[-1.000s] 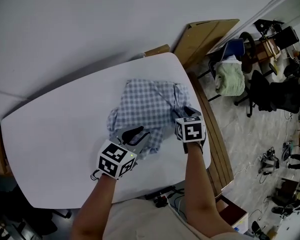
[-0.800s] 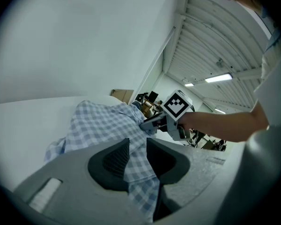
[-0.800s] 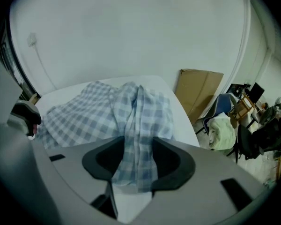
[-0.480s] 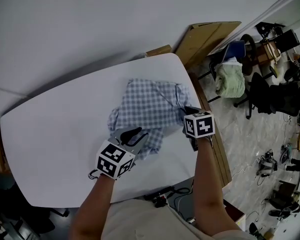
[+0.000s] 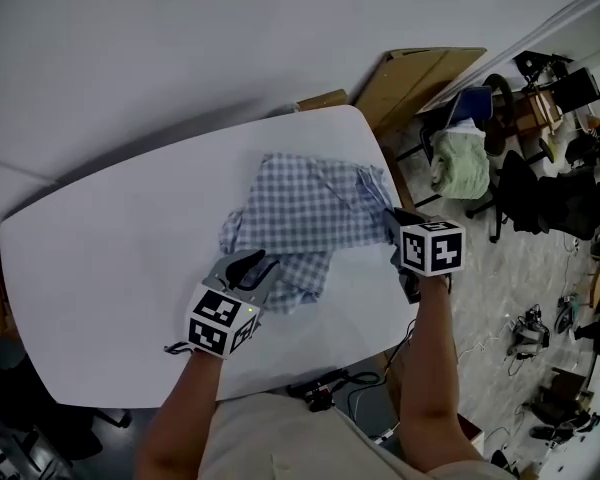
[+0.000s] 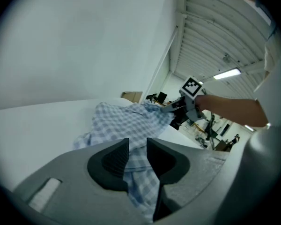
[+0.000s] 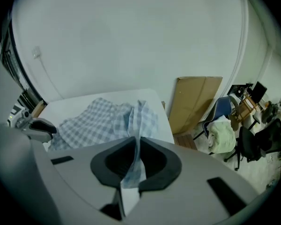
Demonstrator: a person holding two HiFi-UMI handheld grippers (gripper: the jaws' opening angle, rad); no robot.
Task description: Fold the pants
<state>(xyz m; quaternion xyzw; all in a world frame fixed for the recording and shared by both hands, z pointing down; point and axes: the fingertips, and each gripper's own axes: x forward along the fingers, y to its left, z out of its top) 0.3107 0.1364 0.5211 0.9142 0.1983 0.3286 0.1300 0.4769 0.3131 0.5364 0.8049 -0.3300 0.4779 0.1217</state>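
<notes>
The blue-and-white checked pants (image 5: 305, 213) lie crumpled on the right half of the white table (image 5: 110, 268). My left gripper (image 5: 250, 268) is at their near edge, its jaws shut on a fold of the cloth (image 6: 139, 165). My right gripper (image 5: 395, 230) is at the pants' right edge, near the table's rim. Its jaws have just been closing and now pinch a strip of the checked fabric (image 7: 133, 165), which rises from the pile (image 7: 98, 121) up to the jaws. The left gripper view shows the right gripper (image 6: 178, 108) holding the far corner raised.
A cardboard sheet (image 5: 420, 78) leans on the wall behind the table's right corner. A chair draped with green cloth (image 5: 460, 158) and other office chairs stand on the floor to the right. Wooden boards (image 5: 435, 308) run along the table's right side.
My right gripper has moved right towards the table's rim and risen, drawing the pants' right edge with it. My left gripper has slid a little left along the near edge.
</notes>
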